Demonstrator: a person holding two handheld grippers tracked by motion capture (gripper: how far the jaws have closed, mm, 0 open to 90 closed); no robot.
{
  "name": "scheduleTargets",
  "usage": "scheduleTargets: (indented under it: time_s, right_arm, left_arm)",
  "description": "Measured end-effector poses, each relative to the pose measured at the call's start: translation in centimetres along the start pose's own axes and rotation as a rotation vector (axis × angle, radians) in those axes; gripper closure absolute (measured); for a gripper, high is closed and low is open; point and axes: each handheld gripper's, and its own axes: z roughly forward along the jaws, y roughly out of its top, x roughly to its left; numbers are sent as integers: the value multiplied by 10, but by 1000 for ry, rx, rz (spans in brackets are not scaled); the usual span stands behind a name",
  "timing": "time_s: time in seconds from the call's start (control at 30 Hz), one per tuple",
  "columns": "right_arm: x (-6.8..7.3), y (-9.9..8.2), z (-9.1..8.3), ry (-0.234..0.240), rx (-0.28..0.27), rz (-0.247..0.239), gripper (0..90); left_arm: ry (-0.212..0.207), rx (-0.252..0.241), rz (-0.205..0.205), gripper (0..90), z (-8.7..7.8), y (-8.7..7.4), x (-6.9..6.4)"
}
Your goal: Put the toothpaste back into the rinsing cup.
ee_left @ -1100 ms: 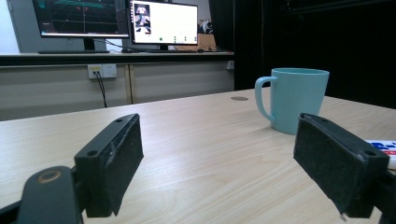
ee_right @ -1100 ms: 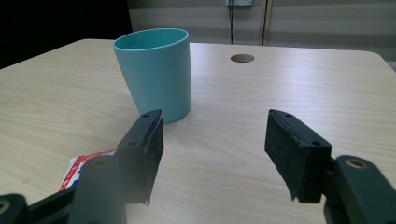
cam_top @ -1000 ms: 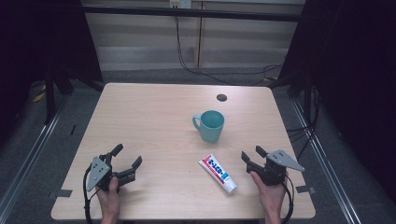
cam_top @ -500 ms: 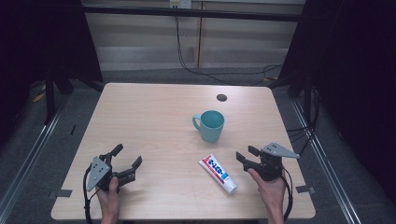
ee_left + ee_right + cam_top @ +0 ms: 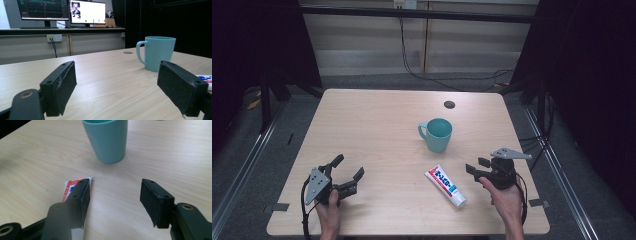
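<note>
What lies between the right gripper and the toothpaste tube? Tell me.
Nothing visible. The right gripper hangs open just right of the toothpaste tube, with bare table between them. The cup stands farther back, out of that path.

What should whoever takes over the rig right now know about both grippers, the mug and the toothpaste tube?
Left gripper: open, nothing between its jaws, low at the near left of the light wooden table.
Right gripper: open, holding nothing; its jaws have just been closing partway. It hovers at the near right, beside the tube, pointed toward the mug.
Teal ceramic mug: upright, centre right of the table, handle to the left in the high view.
White toothpaste tube with red and blue print: flat on the table, nearer than the mug, apart from it.
Done: nothing gripped yet.
Left: probably gripping the tube with the right gripper.
</note>
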Motion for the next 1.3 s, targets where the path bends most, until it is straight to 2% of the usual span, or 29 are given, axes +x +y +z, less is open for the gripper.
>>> scheduleTargets:
  time_s: [0.03,0.13,0.2,0.23,0.3,0.53,0.57,0.63,0.67,0.7,0.8,0.93,1.07,1.13,1.23,1.3]
  right_arm:
    - [0,3,-1,15,20,-1,414]
    - [2,11,-4,11,61,-25,417]
    - [2,16,-4,30,76,-20,419]
    - [4,20,-3,45,110,-32,411]
    - [6,22,0,75,144,-34,395]
    - [11,27,9,88,203,-50,355]
    - [13,28,13,79,229,-58,350]
    - [14,29,14,80,240,-61,354]
    - [16,29,18,73,277,-70,356]
    - [17,29,20,71,283,-69,365]
    - [18,30,24,86,305,-69,375]
    - [23,31,35,116,378,-63,375]
    - [26,32,41,137,400,-55,374]
    - [26,32,43,136,406,-57,373]
    - [30,32,51,139,446,-65,390]
    - [31,32,52,134,450,-71,394]
  left_arm:
    - [-1,0,-1,156,0,0,0]
    - [-1,1,0,157,0,0,0]
    - [-1,0,0,156,0,0,0]
    - [-1,0,-1,156,0,0,0]
    - [0,0,4,156,0,0,0]
    - [0,-1,4,156,0,0,0]
    - [-1,0,0,156,0,0,0]
    - [1,-1,4,156,0,0,0]
    - [1,-2,-2,156,0,0,0]
    - [-1,-2,-3,156,0,0,0]
    - [-1,0,-1,156,0,0,0]
    - [3,-1,1,156,0,0,0]
    - [3,0,2,156,0,0,0]
    - [-1,-2,-2,156,0,0,0]
    - [3,-2,0,156,0,0,0]
    - [3,-2,5,156,0,0,0]
